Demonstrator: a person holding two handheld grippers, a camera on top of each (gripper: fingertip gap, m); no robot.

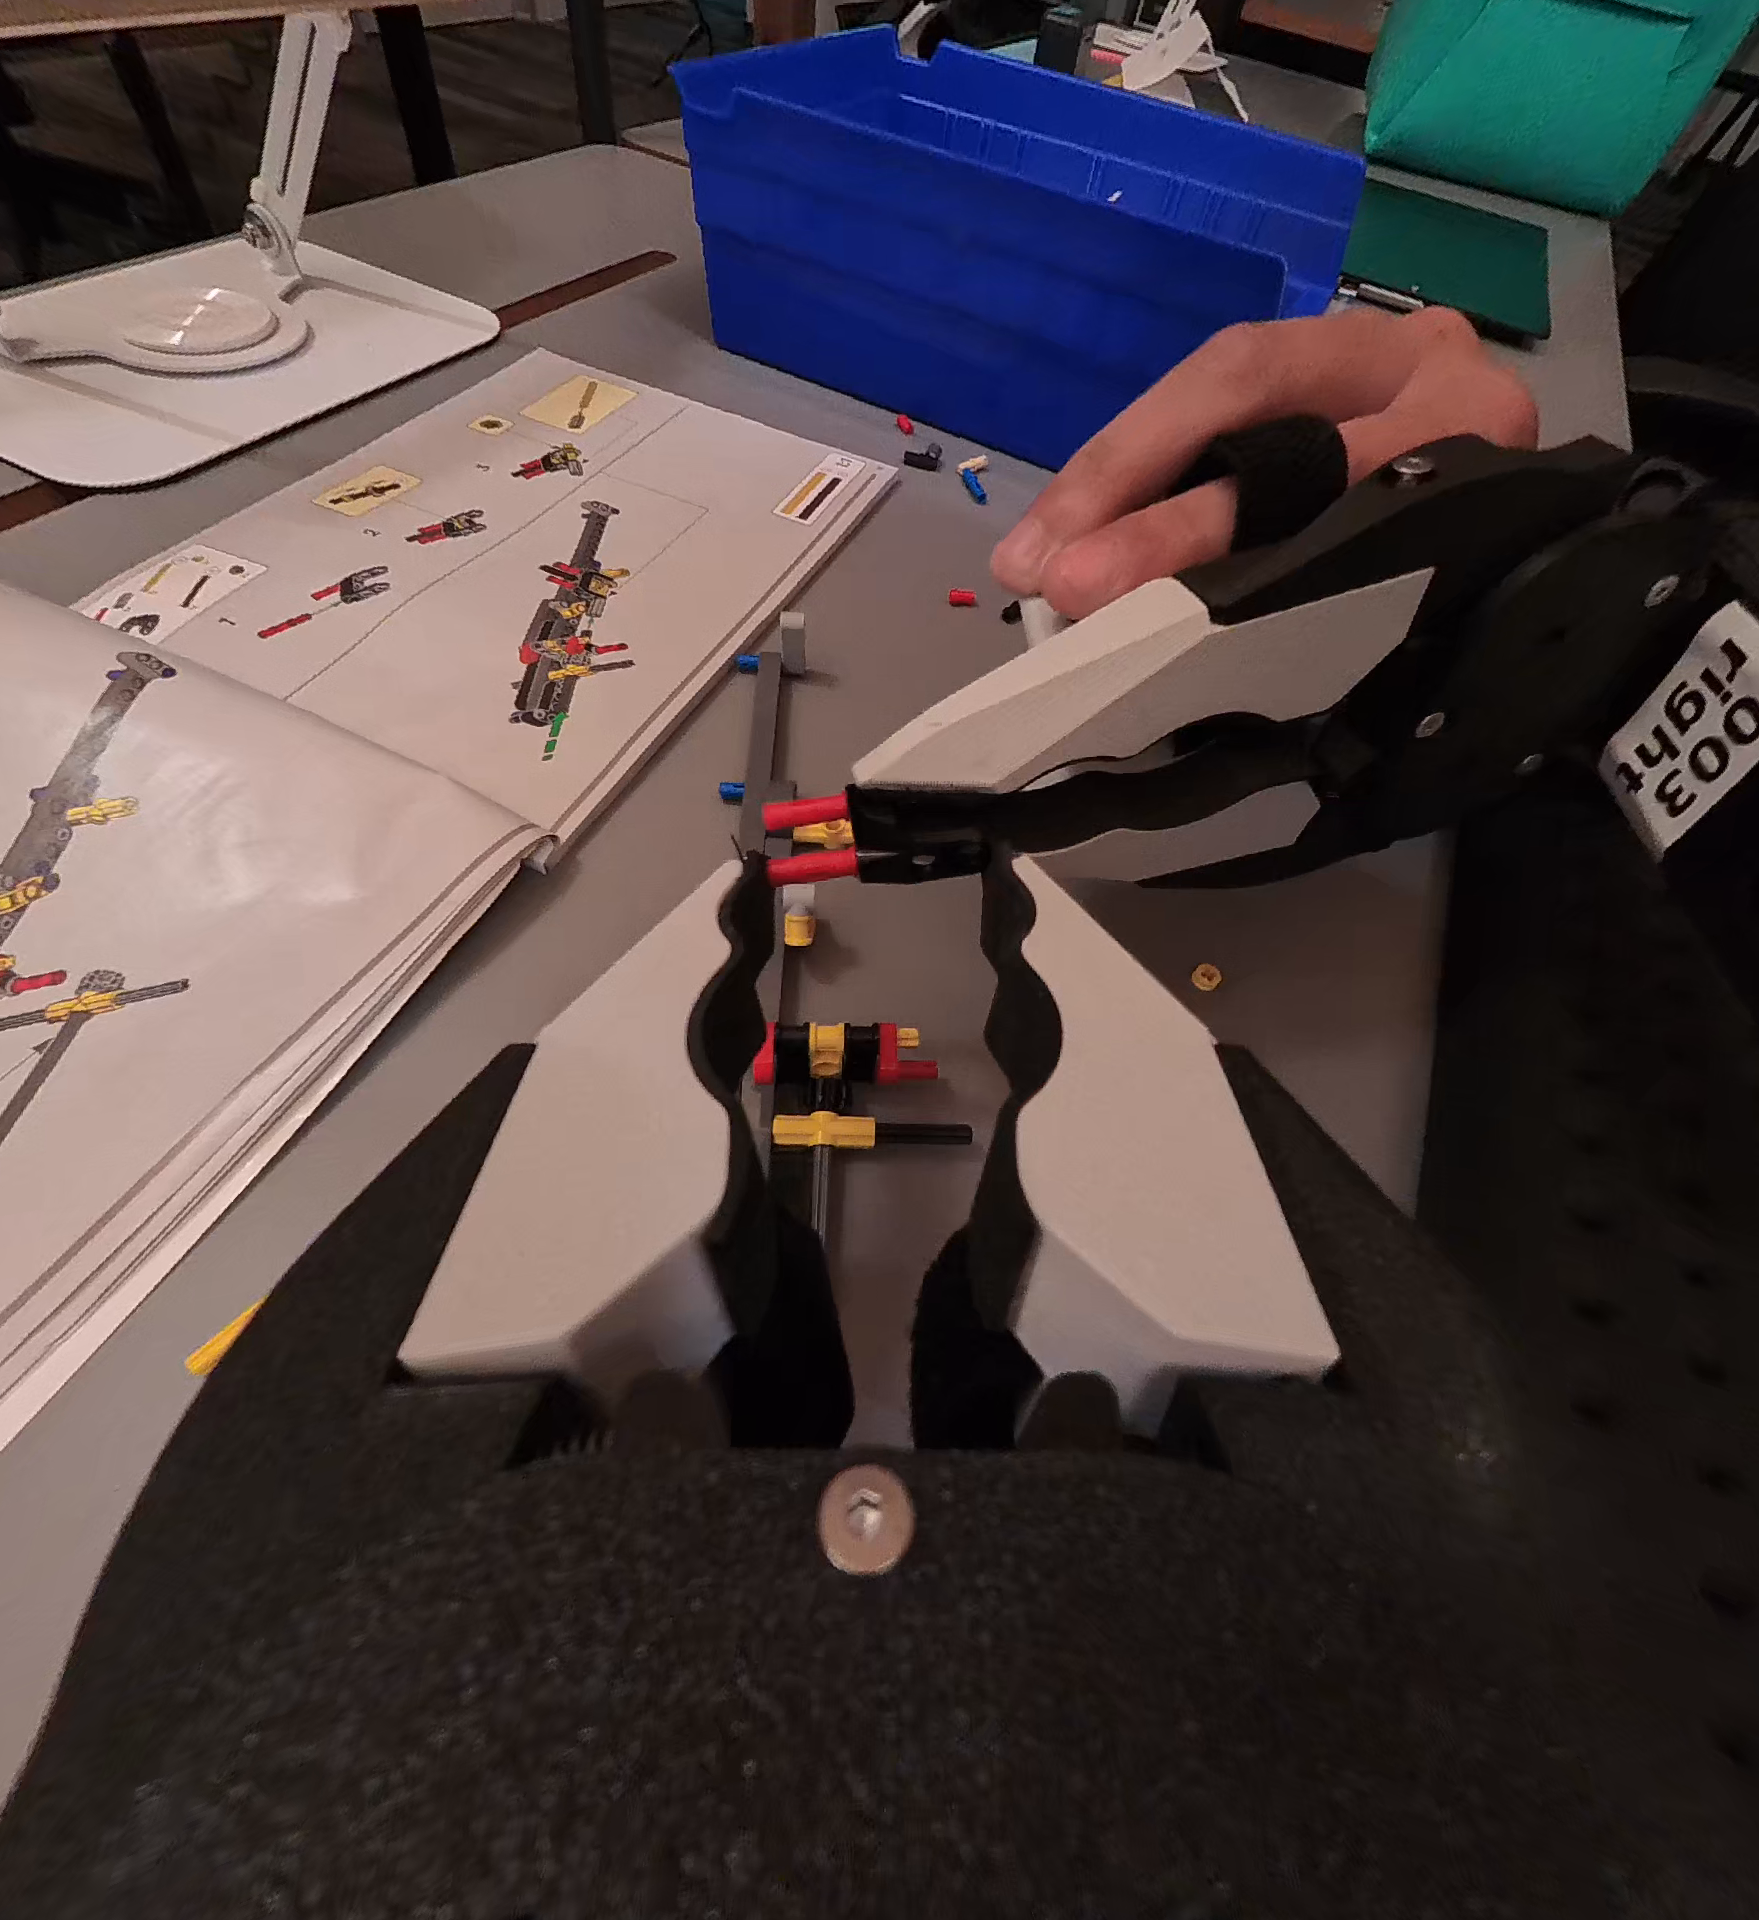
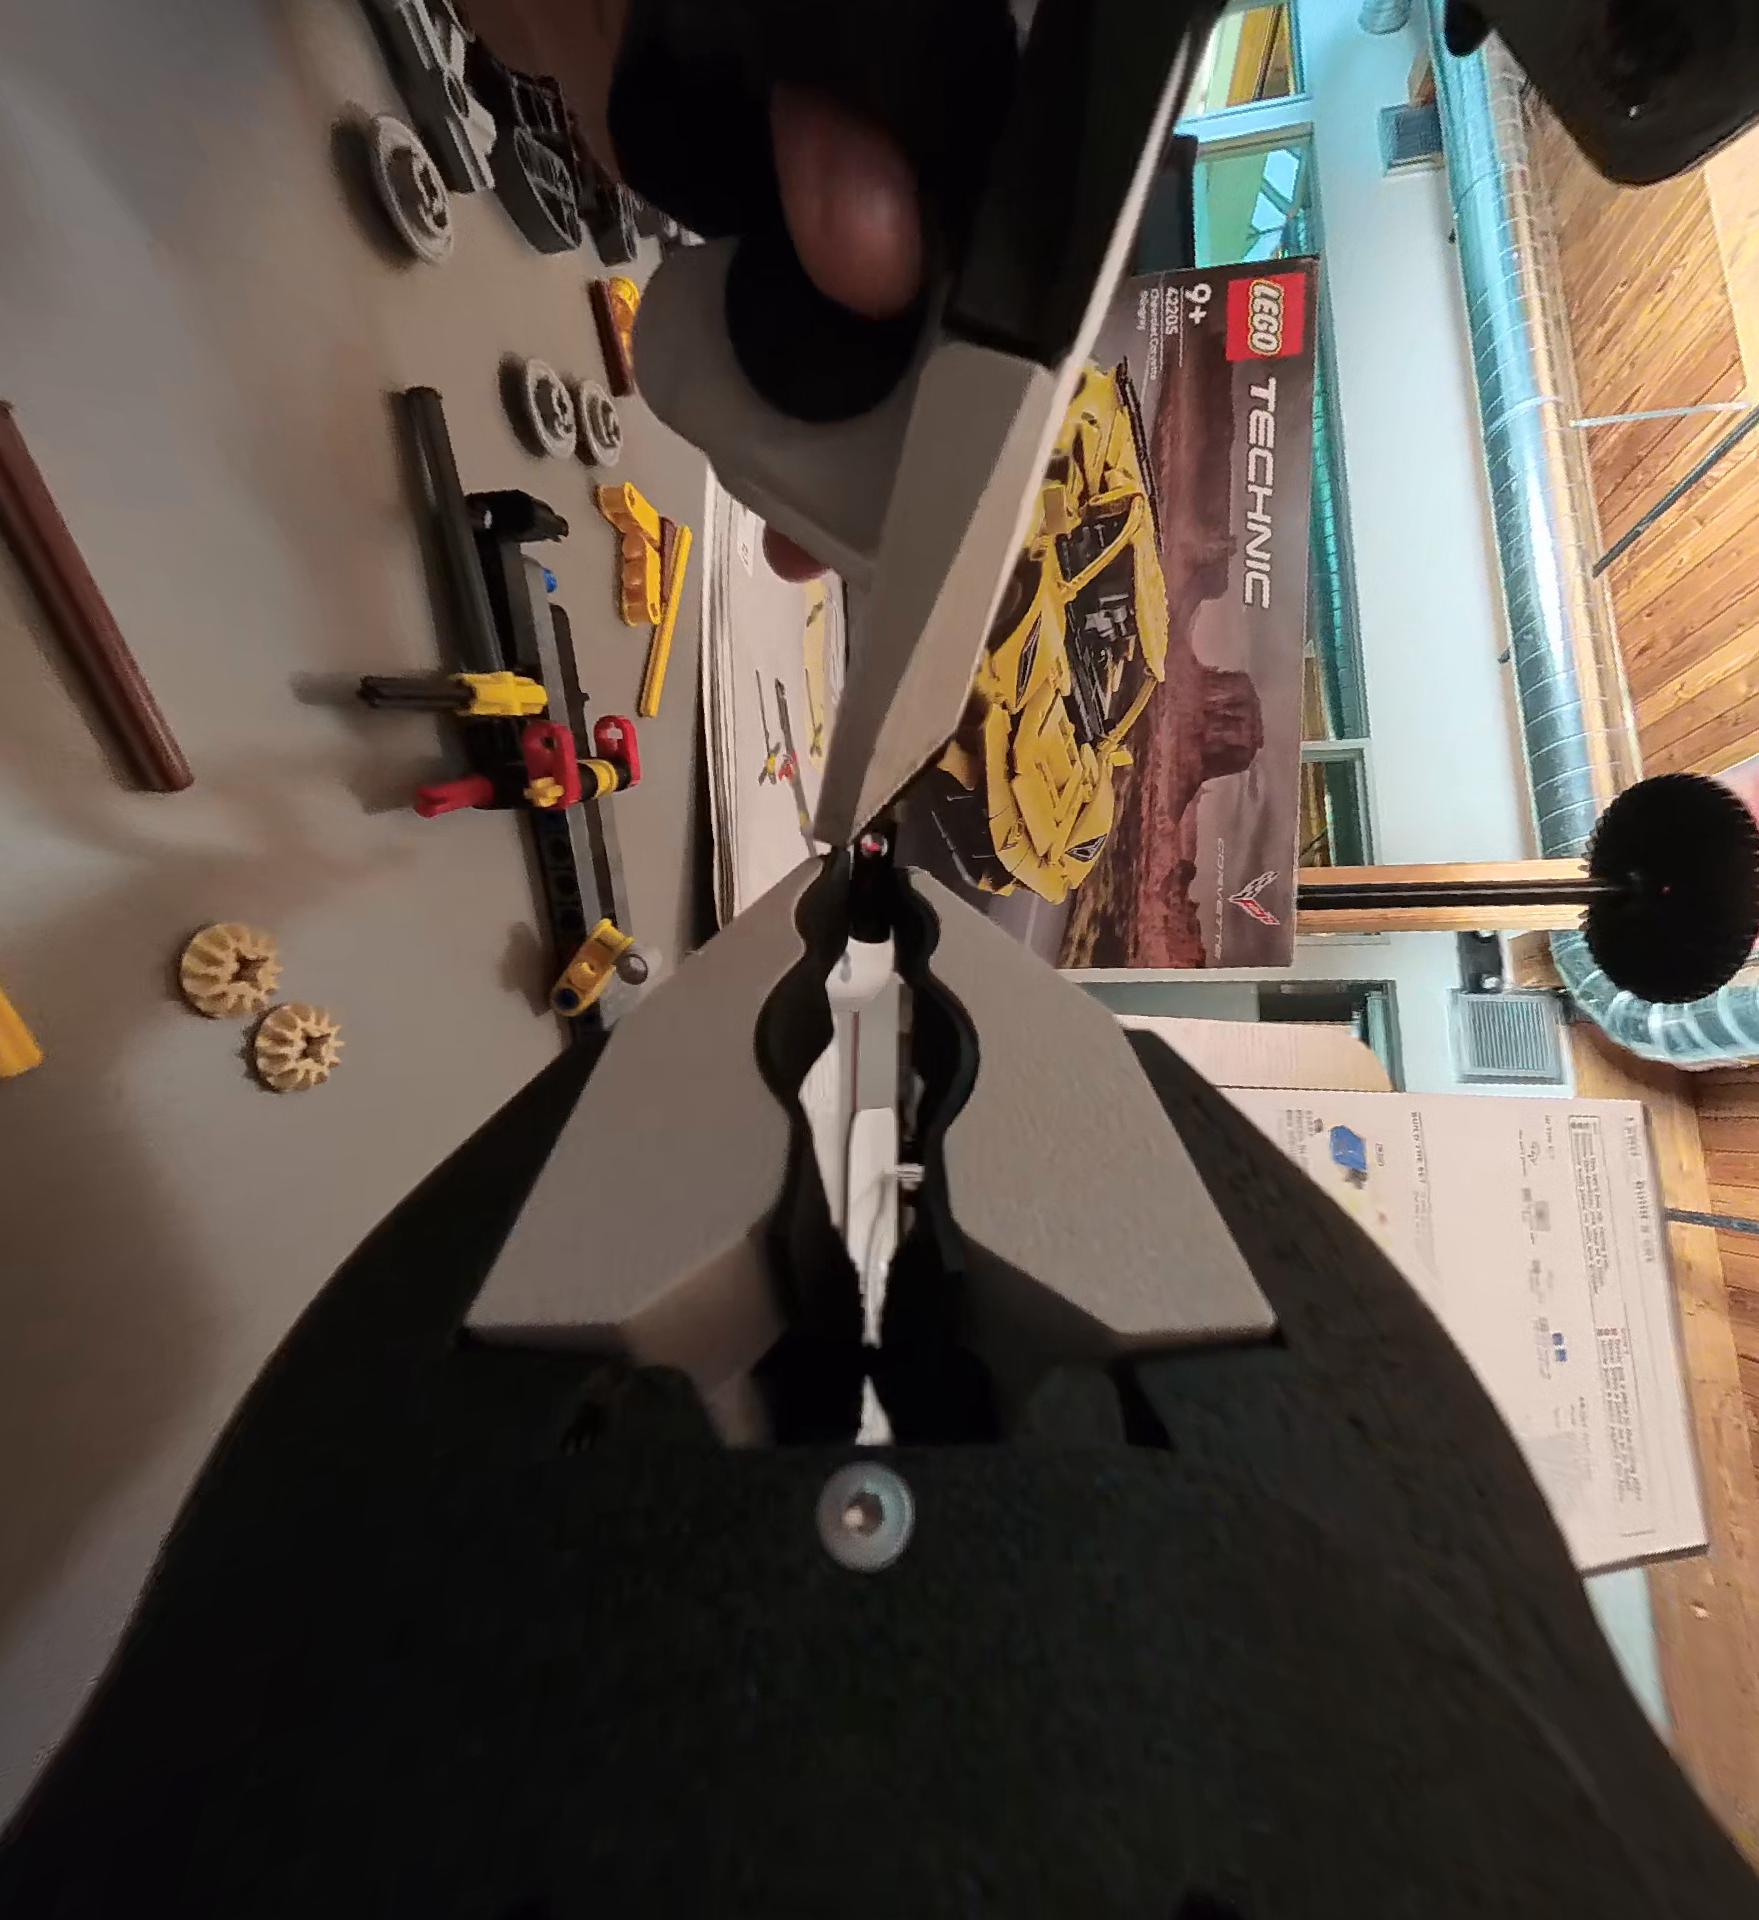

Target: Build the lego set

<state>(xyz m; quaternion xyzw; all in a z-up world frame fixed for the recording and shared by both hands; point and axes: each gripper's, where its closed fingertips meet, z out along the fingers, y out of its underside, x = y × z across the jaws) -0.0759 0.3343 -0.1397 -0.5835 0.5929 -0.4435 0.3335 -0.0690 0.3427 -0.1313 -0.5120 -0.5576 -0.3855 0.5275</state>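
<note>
left gripper (image 1: 859, 883) spread apart, empty, lower centre | right gripper (image 1: 859, 831) clamped on black-and-red piece (image 1: 818, 836) | grey table (image 1: 584, 208), blue bin (image 1: 1000, 239) upper right, manual (image 1: 231, 779) left

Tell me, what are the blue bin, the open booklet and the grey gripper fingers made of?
Blue bin: probably hard moulded plastic, with ribbed walls and a slight sheen.
Open booklet: glossy printed paper; light glares off its curved pages.
Left gripper fingers: seemingly matte grey plastic, faintly grained, with black wavy pads that look rubbery.
</note>
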